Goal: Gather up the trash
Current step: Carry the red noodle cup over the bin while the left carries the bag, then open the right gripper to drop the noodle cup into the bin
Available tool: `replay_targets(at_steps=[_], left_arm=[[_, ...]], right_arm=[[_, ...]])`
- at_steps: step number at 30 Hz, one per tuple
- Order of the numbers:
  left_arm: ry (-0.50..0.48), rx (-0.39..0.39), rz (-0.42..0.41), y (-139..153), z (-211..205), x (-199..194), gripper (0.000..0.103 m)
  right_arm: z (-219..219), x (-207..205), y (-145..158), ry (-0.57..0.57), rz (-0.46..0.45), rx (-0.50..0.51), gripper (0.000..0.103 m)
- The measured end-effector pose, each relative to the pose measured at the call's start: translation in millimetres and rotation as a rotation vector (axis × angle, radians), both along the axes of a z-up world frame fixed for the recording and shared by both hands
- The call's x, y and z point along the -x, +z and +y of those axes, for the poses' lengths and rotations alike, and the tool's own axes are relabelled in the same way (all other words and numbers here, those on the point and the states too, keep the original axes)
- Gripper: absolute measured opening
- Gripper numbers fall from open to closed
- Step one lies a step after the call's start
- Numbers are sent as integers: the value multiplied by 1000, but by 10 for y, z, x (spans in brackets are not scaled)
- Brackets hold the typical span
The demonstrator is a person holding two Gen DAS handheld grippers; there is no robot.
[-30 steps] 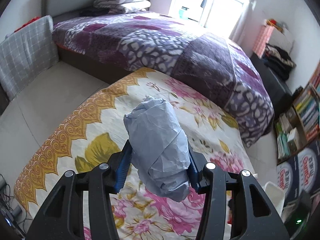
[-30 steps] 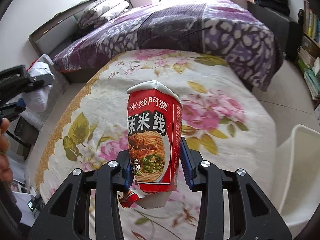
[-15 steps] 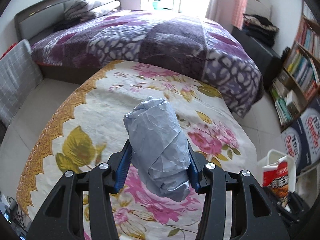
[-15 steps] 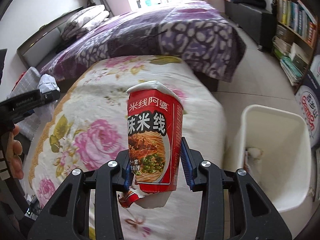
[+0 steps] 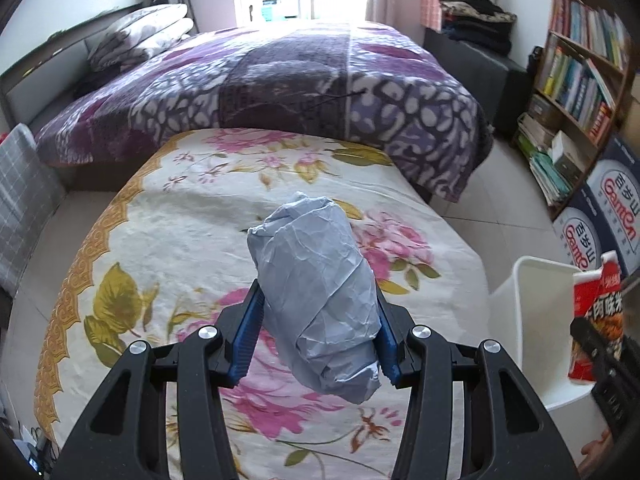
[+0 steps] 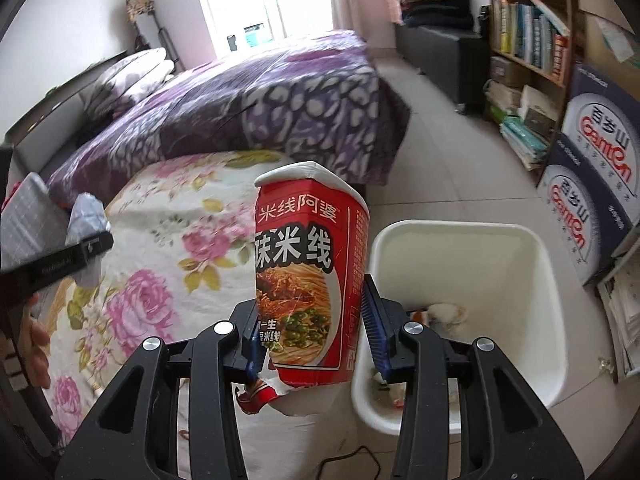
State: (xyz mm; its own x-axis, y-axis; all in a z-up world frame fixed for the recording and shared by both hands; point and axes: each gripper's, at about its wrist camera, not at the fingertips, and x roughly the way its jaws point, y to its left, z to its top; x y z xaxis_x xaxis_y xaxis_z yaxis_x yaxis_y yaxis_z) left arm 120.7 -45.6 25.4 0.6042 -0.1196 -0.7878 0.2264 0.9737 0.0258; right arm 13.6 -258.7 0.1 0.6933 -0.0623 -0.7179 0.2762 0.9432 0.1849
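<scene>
Pinching a crumpled grey-blue paper wad (image 5: 316, 292) between its blue pads, the left gripper (image 5: 316, 336) holds it above the floral tablecloth (image 5: 200, 216); the right gripper (image 6: 312, 332) clamps a torn red instant rice-noodle cup (image 6: 308, 276), upright, beside the white waste bin (image 6: 532, 264). The bin holds scraps of trash (image 6: 444, 314); a purple bed (image 6: 256, 104), a bookshelf (image 6: 528, 32) and printed cartons (image 6: 592, 184) stand around.

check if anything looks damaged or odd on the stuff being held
The red noodle cup in the right gripper is damaged: its bottom edge is torn, with a ragged red flap hanging loose. The grey paper wad in the left gripper is merely crumpled.
</scene>
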Motion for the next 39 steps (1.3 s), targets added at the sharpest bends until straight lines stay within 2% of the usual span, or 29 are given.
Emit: replay_targets(at_steps=[11, 19, 21, 24, 27, 32, 34, 36, 37, 38, 39], left_arm=[[-130, -16, -26, -3, -650, 215, 49], [-215, -19, -20, -53, -1074, 394, 49], [-239, -13, -18, -56, -1184, 446, 49], [-275, -4, -13, -60, -1365, 522, 49], [-310, 11, 6, -85, -1549, 595, 49], [-375, 77, 63, -152, -1866, 706, 51], [-432, 102, 84, -187, -2036, 762, 52], [-479, 134, 92, -211, -2175, 817, 58], [-490, 154, 92, -215, -2214, 837, 67], [-494, 167, 91, -212, -2233, 858, 71], [-497, 175, 88, -205, -2266, 879, 71]], right_arm=[[-543, 204, 15, -139, 3, -38, 40], [-1024, 396, -74, -272, 53, -98, 44], [-1148, 479, -93, -315, 64, -109, 52], [-1285, 611, -84, -366, 57, -109, 73], [-1396, 738, -61, -407, 45, -96, 85], [-1584, 959, -21, -466, 32, -79, 89], [-1659, 1058, 17, -493, 24, -67, 90], [-1704, 1164, 67, -532, 13, -39, 90], [-1710, 1193, 86, -544, 9, -24, 90], [-1720, 1243, 115, -556, 3, 0, 90], [-1726, 1263, 128, -557, 0, 10, 90]])
